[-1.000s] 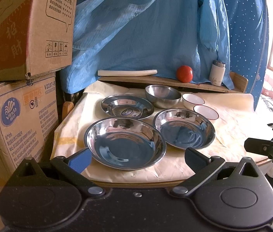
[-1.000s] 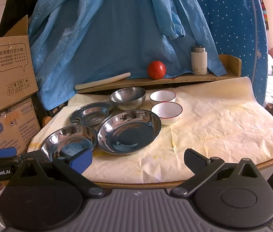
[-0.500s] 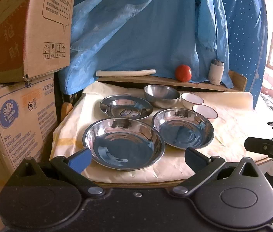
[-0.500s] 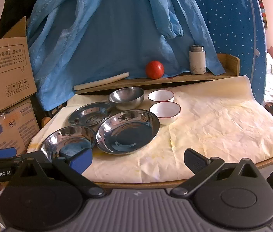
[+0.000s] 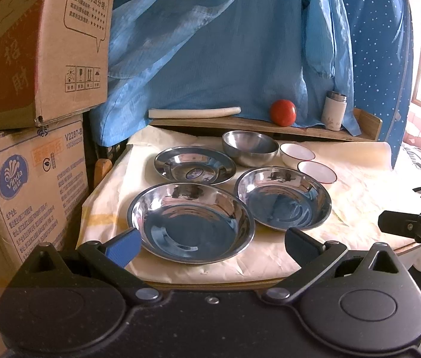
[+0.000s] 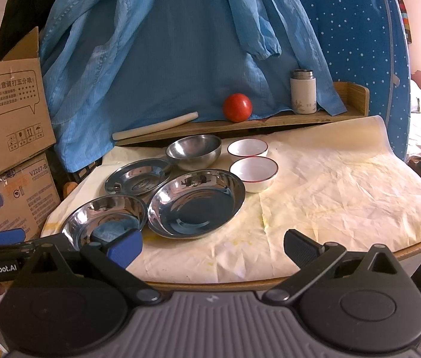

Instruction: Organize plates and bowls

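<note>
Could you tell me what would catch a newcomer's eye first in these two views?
Probably the three shiny steel plates clustered at the left of the cloth-covered table, with a steel bowl and two white bowls just behind. Next, the red tomato on the wooden shelf before a blue curtain.

— Where does the left wrist view look from?
— From behind the left tongs (image 5: 211, 240), at the table's (image 5: 359, 185) near edge, facing the blue cloth (image 5: 225, 44), with the nearest steel plate (image 5: 191, 222) just ahead of the tips.
— And the right wrist view?
— Same direction, behind the right tongs (image 6: 211, 246), farther right, the plates ahead-left. Both views share the plates, the steel bowl (image 6: 194, 150) and the tomato (image 6: 237, 107).
</note>
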Tool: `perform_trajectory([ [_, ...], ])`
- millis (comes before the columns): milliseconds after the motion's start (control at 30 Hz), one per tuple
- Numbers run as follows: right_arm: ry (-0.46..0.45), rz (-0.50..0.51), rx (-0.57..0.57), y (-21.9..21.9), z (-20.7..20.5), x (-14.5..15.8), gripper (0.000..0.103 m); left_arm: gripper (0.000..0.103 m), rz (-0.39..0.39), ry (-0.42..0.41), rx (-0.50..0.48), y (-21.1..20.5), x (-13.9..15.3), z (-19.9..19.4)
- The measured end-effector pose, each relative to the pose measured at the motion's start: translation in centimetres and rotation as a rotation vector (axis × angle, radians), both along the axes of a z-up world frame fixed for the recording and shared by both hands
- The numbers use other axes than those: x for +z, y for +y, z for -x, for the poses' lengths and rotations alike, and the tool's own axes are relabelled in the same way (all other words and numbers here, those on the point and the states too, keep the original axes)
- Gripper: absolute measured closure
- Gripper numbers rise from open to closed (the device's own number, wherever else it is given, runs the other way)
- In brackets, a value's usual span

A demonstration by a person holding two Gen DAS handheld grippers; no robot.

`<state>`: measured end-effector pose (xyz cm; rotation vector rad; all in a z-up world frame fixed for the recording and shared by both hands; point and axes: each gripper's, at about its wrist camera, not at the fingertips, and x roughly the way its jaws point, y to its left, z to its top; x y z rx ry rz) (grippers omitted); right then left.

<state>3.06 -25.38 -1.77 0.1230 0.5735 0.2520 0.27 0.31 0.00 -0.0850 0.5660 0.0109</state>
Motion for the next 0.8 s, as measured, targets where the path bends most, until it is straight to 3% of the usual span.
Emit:
perform_trajectory([
  [800, 0.01, 0.002, -0.002, 0.63, -0.54, -0.26, 0.0, 0.001, -0.002, 0.005, -0.001, 0.09, -0.35, -0.1],
])
